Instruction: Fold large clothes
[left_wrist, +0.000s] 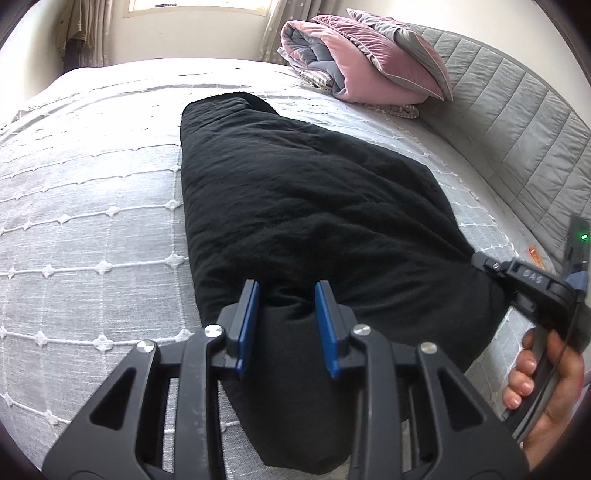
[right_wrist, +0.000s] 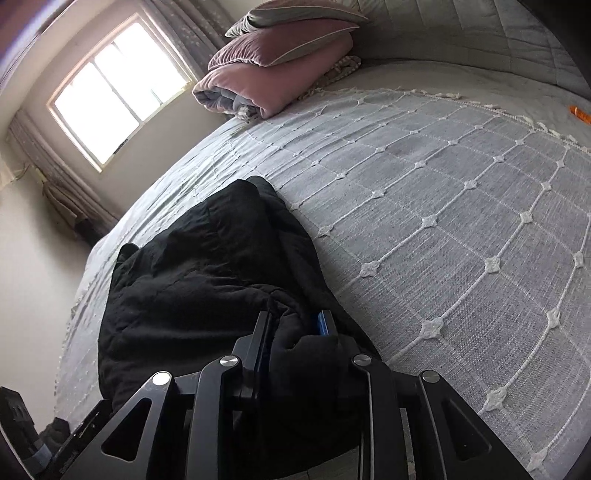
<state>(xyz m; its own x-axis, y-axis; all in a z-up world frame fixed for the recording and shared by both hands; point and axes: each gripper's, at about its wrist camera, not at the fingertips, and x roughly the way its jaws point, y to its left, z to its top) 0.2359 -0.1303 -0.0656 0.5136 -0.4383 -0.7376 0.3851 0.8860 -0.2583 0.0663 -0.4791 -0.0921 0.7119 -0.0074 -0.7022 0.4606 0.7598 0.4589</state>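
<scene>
A large black garment (left_wrist: 295, 206) lies lengthwise on the grey bedspread (left_wrist: 92, 206), its near end hanging over the bed's front edge. My left gripper (left_wrist: 288, 321) straddles the garment's near end with its blue pads (left_wrist: 248, 325) apart and black cloth bunched between them. My right gripper (left_wrist: 480, 260) shows at the garment's near right corner, held by a hand. In the right wrist view the right gripper (right_wrist: 295, 328) is shut on a bunched fold of the black garment (right_wrist: 192, 280), cloth filling the gap between the fingers.
A folded pink and grey quilt (left_wrist: 354, 59) with a cushion lies at the bed's far corner, next to the grey padded headboard (left_wrist: 517, 122). A small orange object (right_wrist: 580, 114) lies near the headboard. A window (right_wrist: 114, 88) is behind the bed.
</scene>
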